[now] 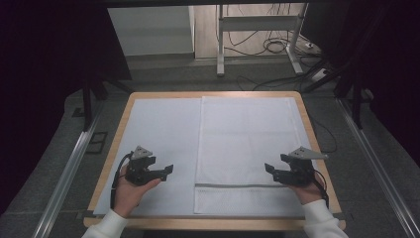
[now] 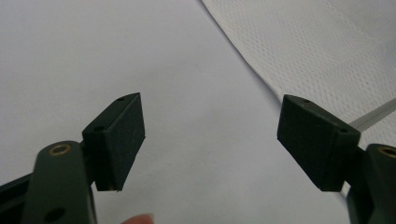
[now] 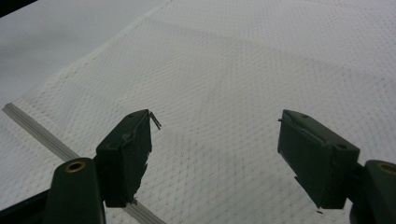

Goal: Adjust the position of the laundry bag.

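Dim room, dark drapes either side, cables on the floor past the far end of the wooden table (image 1: 113,148). A pale sheet (image 1: 158,134) covers the tabletop.

White mesh cloth (image 1: 247,144) lies flat on the right half of the sheet, its long left edge running down the table's middle. A grey zipper band (image 1: 242,186) crosses it near my end. It looks like a mesh laundry bag, though I can't be sure.

My right gripper (image 1: 270,168) hovers over the cloth's near right part, just above the zipper band; in the right gripper view the jaws stand wide apart with nothing between them, mesh and zipper beneath. My left gripper (image 1: 168,170) sits over bare sheet, just beside the cloth's left edge, jaws spread wide too and empty; the left gripper view shows that edge off to its right.

Progress: my guess is folding. No fold made yet, no grasp taken. Everything is left to do.
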Demonstrator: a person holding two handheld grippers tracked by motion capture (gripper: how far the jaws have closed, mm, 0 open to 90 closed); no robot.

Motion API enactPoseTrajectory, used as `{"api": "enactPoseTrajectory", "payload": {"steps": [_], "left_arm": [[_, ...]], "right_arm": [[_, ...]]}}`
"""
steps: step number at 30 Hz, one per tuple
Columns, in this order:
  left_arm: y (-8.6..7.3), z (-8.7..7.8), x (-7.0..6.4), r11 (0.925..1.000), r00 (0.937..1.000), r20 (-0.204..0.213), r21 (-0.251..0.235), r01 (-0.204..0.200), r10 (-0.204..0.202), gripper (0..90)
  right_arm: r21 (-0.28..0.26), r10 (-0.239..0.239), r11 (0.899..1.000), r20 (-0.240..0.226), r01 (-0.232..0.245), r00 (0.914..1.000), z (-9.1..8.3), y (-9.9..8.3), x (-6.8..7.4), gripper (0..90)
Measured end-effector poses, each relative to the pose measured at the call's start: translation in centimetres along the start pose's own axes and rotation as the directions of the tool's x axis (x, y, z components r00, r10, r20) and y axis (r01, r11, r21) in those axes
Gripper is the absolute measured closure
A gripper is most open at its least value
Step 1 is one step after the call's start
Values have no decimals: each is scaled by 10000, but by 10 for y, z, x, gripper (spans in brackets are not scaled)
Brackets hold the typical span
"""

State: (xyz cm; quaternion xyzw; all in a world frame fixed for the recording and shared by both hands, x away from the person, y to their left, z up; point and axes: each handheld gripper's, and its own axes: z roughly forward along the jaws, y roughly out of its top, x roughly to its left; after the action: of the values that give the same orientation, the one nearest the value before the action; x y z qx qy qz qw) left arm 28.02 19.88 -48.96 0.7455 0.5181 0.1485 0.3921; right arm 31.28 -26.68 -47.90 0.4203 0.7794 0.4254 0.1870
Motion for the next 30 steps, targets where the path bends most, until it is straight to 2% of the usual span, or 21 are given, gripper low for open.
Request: {"api": "enactPoseTrajectory", "payload": {"steps": [4, 10, 13, 17, 23, 30], "left_arm": [[2, 4, -5, 9999, 9999, -65, 94, 108, -108, 255], [5, 14, -20, 9992, 9997, 229, 395, -67, 58, 254], [8, 16, -27, 9989, 9995, 322, 462, -34, 19, 258], [8, 18, -31, 9984, 9991, 424, 569, -65, 40, 257], [11, 31, -40, 9957, 9979, 624, 894, -238, 182, 235], [15, 40, -45, 9952, 9967, 808, 973, -125, 46, 237]], "right_arm": [[78, -87, 9999, -31, 87, 10000, 1, 0, 1, 256], [132, -247, 9996, 39, 246, 9997, 2, -1, 3, 257], [126, -335, 9994, 14, 335, 9994, 1, -1, 1, 257], [159, -321, 9994, 58, 320, 9995, 1, -2, 0, 254], [132, -349, 9993, 123, 347, 9993, 1, -2, 0, 245], [91, -327, 9994, 190, 325, 9993, 0, -2, -1, 243]]}}
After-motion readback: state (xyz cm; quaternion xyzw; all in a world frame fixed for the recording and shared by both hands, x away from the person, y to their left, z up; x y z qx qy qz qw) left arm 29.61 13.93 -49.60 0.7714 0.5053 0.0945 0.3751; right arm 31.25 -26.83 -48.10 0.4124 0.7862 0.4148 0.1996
